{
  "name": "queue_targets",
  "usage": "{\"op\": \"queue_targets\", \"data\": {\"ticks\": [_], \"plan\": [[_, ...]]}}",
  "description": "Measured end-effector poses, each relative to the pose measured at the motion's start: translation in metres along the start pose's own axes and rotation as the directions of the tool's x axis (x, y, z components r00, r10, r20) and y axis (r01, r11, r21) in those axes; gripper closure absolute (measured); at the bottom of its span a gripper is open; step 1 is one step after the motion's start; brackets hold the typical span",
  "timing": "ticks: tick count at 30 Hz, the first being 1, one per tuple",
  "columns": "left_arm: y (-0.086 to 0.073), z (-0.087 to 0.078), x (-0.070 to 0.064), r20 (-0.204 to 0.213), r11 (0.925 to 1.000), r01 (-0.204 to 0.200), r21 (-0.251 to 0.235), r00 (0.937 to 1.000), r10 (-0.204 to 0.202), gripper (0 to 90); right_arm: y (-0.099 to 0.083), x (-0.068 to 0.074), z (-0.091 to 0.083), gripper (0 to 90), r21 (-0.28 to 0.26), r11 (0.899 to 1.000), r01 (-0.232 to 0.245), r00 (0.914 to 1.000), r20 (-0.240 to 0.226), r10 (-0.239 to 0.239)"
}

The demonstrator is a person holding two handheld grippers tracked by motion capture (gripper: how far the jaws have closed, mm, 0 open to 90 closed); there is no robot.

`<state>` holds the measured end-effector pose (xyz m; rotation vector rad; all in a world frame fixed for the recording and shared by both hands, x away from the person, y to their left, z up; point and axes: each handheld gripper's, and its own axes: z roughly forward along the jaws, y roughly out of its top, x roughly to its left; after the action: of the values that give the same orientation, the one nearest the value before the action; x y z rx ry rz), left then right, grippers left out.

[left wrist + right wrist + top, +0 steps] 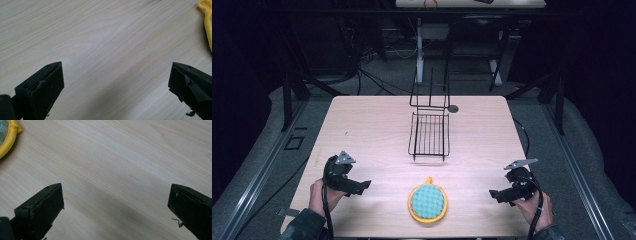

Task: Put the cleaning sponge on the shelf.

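Potholder [427, 202], round, teal quilted, yellow-bound, loop: tabletop [372, 125] near edge. Black wire rack [429, 134]: centre, well apart. Left gripper [360, 186], right gripper [495, 194]: flanking, jaws apart, empty.

Bare table [362, 130] lies open on both sides of the pot holder [427, 202] — nothing between it and either near corner. Behind it, near, the wire rack [429, 135] stands mid-table — the one obstacle.
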<state>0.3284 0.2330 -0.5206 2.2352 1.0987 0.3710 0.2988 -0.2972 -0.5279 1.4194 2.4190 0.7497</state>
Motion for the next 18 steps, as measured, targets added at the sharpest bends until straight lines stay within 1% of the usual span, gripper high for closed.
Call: {"op": "queue_targets", "data": {"ticks": [5, 6, 9, 11, 13, 14, 17, 18], "plan": [[0.001, -0.001, -0.002, 0.010, 1.0000, 0.000, -0.004, 0.9999, 0.000, 0.3, 0.000, 0.001, 0.001, 0.1, 0.002, 1.000, -0.004, 1.0000, -0.005, 0.004], [0.003, -0.001, -0.004, 0.022, 1.0000, -0.007, -0.001, 0.9997, 0.007, 0.3, 0.000, 0.001, 0.001, 0.2, 0.003, 1.000, -0.006, 0.9999, -0.009, 0.006], [0.005, -0.001, -0.008, 0.028, 1.0000, -0.009, -0.003, 0.9996, 0.009, 0.3, 0.000, 0.001, 0.001, 0.2, 0.009, 1.000, -0.002, 1.0000, -0.007, 0.002], [0.007, -0.001, -0.012, 0.035, 0.9998, -0.021, -0.007, 0.9992, 0.021, 0.3, 0.000, 0.001, 0.001, 0.3, 0.007, 1.000, -0.004, 0.9999, -0.014, 0.005], [0.007, 0.000, -0.014, 0.041, 0.9998, -0.018, -0.009, 0.9990, 0.019, 0.3, 0.000, 0.001, 0.001, 0.3, 0.008, 1.000, -0.001, 0.9999, -0.012, 0.001], [0.008, 0.000, -0.015, 0.053, 0.9998, -0.020, -0.008, 0.9984, 0.020, 0.3, 0.000, 0.001, 0.001, 0.4, 0.012, 1.000, 0.001, 0.9999, -0.014, -0.001], [0.009, 0.001, -0.017, 0.062, 0.9998, -0.017, -0.011, 0.9979, 0.017, 0.3, 0.000, 0.001, 0.001, 0.4, 0.016, 1.000, 0.003, 0.9999, -0.011, -0.002], [0.011, 0.000, -0.019, 0.070, 0.9997, -0.023, -0.008, 0.9973, 0.023, 0.3, 0.000, 0.000, 0.001, 0.4, 0.011, 1.000, 0.002, 1.0000, -0.010, -0.002]]}}
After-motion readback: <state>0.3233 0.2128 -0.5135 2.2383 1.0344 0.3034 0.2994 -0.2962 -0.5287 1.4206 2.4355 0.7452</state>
